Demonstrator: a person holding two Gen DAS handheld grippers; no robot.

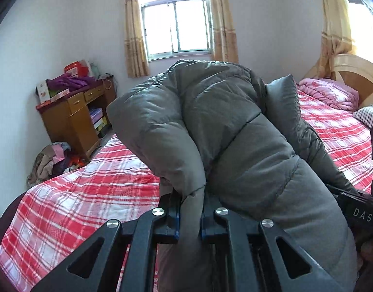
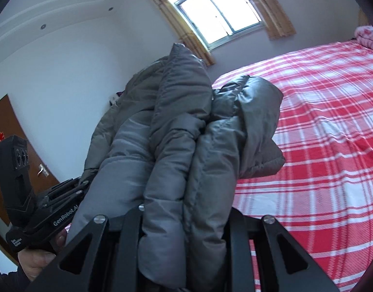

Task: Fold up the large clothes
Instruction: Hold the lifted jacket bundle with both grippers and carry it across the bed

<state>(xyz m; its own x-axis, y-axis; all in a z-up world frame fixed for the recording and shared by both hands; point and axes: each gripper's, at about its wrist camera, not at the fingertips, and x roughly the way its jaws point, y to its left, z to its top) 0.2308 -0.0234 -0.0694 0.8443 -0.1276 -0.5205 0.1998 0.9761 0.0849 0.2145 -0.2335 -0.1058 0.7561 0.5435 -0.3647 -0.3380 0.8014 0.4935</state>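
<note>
A grey padded coat (image 1: 222, 126) hangs bunched in the air above a bed with a red and white checked sheet (image 1: 94, 187). My left gripper (image 1: 190, 209) is shut on a fold of the coat's edge. In the right wrist view the coat (image 2: 176, 150) fills the middle and drapes over my right gripper (image 2: 184, 221), which is shut on thick folds of it; its fingertips are hidden by fabric. The left gripper's body (image 2: 35, 209) shows at the left of the right wrist view, held by a hand.
A wooden desk (image 1: 74, 114) piled with boxes and purple cloth stands by the far wall, with a heap of clothes (image 1: 52, 160) on the floor beside it. A pink quilt (image 1: 330, 92) and striped pillow (image 1: 367, 115) lie at the headboard. The window (image 1: 176, 26) has curtains.
</note>
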